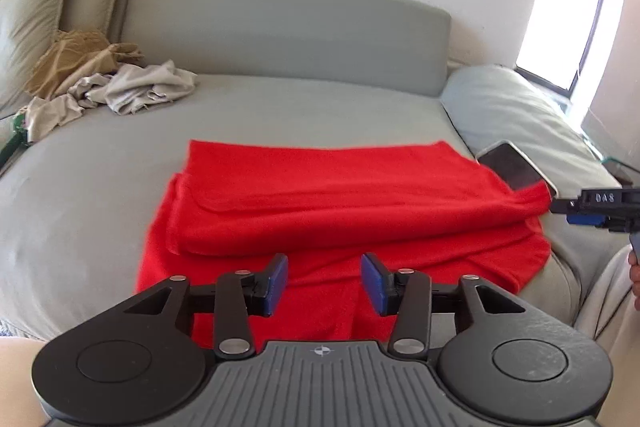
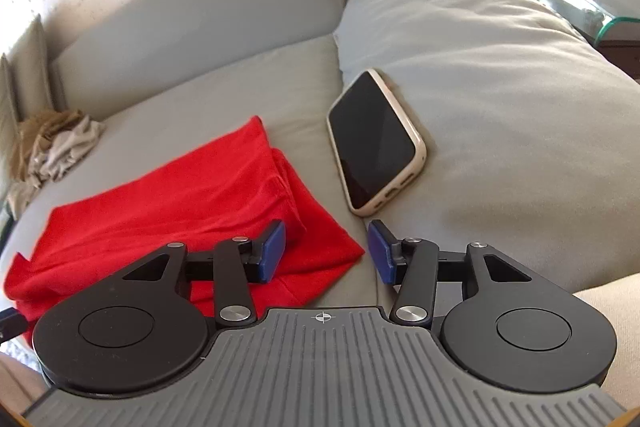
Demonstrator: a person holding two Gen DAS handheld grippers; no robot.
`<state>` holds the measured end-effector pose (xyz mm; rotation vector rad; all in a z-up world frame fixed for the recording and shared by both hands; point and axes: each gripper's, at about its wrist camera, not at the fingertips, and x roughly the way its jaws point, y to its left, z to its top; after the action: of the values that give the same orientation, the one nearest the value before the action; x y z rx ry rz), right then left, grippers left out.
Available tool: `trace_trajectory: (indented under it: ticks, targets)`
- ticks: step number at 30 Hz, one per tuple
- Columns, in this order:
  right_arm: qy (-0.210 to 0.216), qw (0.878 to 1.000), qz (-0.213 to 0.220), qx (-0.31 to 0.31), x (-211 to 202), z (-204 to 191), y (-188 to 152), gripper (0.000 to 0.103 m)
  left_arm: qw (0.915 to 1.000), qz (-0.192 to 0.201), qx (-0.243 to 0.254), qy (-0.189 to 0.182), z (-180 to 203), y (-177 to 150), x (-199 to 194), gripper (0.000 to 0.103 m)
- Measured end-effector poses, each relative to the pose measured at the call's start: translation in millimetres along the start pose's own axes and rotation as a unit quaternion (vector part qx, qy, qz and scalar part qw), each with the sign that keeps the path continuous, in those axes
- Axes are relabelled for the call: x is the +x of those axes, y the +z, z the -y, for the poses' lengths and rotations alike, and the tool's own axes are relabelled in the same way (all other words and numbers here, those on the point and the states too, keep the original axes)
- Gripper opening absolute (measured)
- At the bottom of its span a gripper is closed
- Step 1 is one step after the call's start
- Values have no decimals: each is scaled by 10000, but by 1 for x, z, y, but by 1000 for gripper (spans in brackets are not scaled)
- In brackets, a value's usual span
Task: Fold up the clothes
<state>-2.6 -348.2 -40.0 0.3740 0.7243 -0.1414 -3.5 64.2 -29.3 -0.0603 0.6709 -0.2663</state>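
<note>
Presently, the folded red garment (image 1: pixel 344 203) lay flat on the grey sofa seat (image 1: pixel 100 187), a phone (image 2: pixel 374 143) just beside it. Left hand-held gripper (image 1: pixel 324 283) and right hand-held gripper (image 2: pixel 326 251) both stood parted, holding nothing.

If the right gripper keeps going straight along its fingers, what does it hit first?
Probably the grey sofa seat in the gap between the red garment and the phone; the open right gripper holds nothing. Depth is uncertain.

Red garment (image 1: pixel 340 203) lies folded flat on the grey sofa (image 1: pixel 100 187).
</note>
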Motion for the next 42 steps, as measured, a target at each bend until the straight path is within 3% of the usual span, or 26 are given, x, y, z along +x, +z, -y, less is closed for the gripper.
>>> trace_trajectory:
  ticks: [5,7,12,13,14,15,18,21,24,29,31,32,34,35,36,38,39,42]
  targets:
    - [767,9949,-29,661,19,16,18,53,9969,-73,-499,611,-46,29,29,46]
    - [841,9940,-47,704,26,17,22,53,9972,-202,-349,633,-48,33,41,48]
    - [837,9964,-95,85,43,4,19,50,9974,-295,159,645,-38,30,59,46]
    - [812,9967,-64,-73,45,0,18,42,9973,-232,230,662,-37,29,60,44]
    - [785,9966,-12,-259,45,-6,18,30,9972,-157,302,670,-35,29,60,19]
    - [728,9963,38,-446,45,-11,18,9,9970,-83,374,675,-32,29,60,4]
    - [577,9955,300,-695,37,-19,17,7,9958,366,351,767,-30,27,45,3]
    - [513,9953,427,-701,29,-17,16,7,9936,660,51,911,-35,23,25,3]
    - [504,9960,405,-616,22,-12,11,7,9923,669,-233,1014,-37,11,13,3]
    - [504,9968,250,-560,8,-7,3,7,9895,210,-777,1197,-40,-6,4,4]
    - [476,9981,69,-380,3,-3,0,8,9843,-87,-1060,1406,-43,-13,1,7]
    - [435,9988,-25,-244,0,-1,-1,11,9809,-189,-1233,1494,-45,-15,-4,14]
    - [212,9997,-57,121,-14,6,-4,20,9736,-239,-1551,1657,-51,-18,-18,15]
    - [124,9997,67,217,-23,8,-6,27,9704,-161,-1679,1728,-53,-19,-27,18]
    - [38,9993,194,302,-32,9,-7,43,9684,-1,-1699,1826,-53,-18,-35,18]
    - [34,9989,427,181,-43,3,-5,43,9744,286,-1366,1762,-45,-8,-36,18]
    - [199,9992,325,91,-36,-5,0,43,9772,425,-1180,1712,-40,-3,-36,20]
    - [687,9975,5,-175,-15,-31,15,37,9954,49,-578,764,-16,16,3,28]
